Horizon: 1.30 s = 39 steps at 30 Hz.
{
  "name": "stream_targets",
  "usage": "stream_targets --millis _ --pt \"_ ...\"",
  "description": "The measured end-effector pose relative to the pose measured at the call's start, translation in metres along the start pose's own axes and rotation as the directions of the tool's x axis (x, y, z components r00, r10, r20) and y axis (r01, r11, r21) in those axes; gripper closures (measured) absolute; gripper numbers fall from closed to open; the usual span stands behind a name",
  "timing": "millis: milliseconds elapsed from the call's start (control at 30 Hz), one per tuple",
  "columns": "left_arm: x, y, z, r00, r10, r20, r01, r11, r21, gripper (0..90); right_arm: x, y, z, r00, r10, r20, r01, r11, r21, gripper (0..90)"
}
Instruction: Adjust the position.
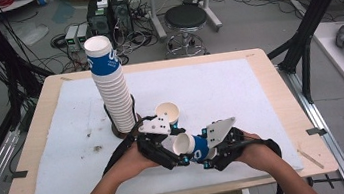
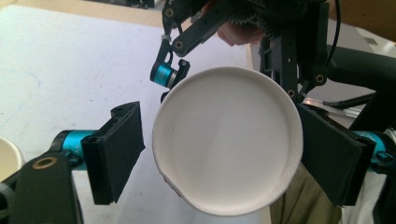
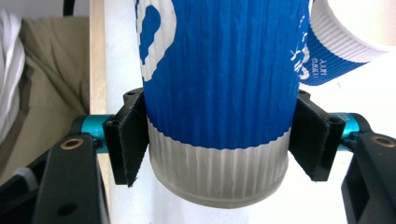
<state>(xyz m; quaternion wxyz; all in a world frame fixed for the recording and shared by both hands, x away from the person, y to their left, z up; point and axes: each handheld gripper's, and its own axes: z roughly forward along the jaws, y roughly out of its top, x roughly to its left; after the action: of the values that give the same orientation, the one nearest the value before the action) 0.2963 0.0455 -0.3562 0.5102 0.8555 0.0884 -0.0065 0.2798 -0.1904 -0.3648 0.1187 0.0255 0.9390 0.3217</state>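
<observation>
The right claw (image 1: 203, 157) grips a blue and white paper cup (image 1: 190, 146) lying on its side above the near part of the bench (image 1: 32, 161), its open mouth turned toward the left claw (image 1: 170, 152), which sits just beside it. Behind them a second cup (image 1: 167, 113) stands upright on the white mat (image 1: 241, 98), and farther left a tall stack of cups (image 1: 110, 85) rises, leaning slightly. Both hands come in from the near edge. In the left gripper view, the held cup's white mouth (image 2: 226, 140) sits between the left claw's two black pads (image 2: 116, 154); the right pad meets the rim, while the left pad stands a little apart from it, so this claw is open around the cup without clamping it. In the right gripper view, the right claw's pads (image 3: 126, 140) press both sides of the ribbed cup (image 3: 219, 93) near its grey base, holding it firmly.
</observation>
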Motion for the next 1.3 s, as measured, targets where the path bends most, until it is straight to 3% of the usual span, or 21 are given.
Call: stream_targets --millis 300,567,700,800,900,967,1100,1300 --pt "0.001 -0.002 0.003 0.9995 -0.001 0.030 -0.001 0.9990 0.044 26.3 0.000 0.008 0.000 0.9984 -0.056 -0.005 0.056 0.996 0.071 29.2" --pt "0.001 -0.003 0.003 0.9981 0.049 0.039 -0.050 0.9981 0.037 29.7 0.000 0.012 -0.003 0.9970 -0.077 -0.012 0.078 0.991 0.112 29.1" --pt "0.002 -0.005 -0.001 0.9985 0.046 0.031 -0.046 0.9989 0.003 30.1 -0.001 0.010 -0.004 0.9985 -0.053 -0.012 0.054 0.995 0.084 23.6" --pt "0.003 -0.008 -0.002 0.9991 0.032 0.027 -0.031 0.9993 -0.023 30.1 -0.002 0.008 -0.008 1.0000 -0.006 -0.004 0.006 1.000 0.019 21.7" --pt "0.004 -0.012 -0.003 0.9997 0.016 0.017 -0.015 0.9986 -0.050 30.0 -0.003 0.007 -0.015 0.9997 0.024 -0.003 -0.024 0.998 -0.061 21.2" --pt "0.004 -0.015 -0.004 0.9998 0.009 0.017 -0.008 0.9974 -0.072 30.0 -0.004 0.005 -0.020 0.9987 0.050 -0.007 -0.051 0.992 -0.118 21.2" --pt "0.005 -0.019 -0.005 1.0000 -0.002 0.006 0.003 0.9951 -0.099 30.0 -0.006 0.000 -0.028 0.9932 0.117 -0.005 -0.115 0.969 -0.219 20.9" --pt "0.007 -0.029 -0.007 0.9997 -0.022 -0.007 0.021 0.9832 -0.182 29.9 -0.008 -0.016 -0.036 0.9741 0.226 -0.002 -0.214 0.918 -0.333 20.9"
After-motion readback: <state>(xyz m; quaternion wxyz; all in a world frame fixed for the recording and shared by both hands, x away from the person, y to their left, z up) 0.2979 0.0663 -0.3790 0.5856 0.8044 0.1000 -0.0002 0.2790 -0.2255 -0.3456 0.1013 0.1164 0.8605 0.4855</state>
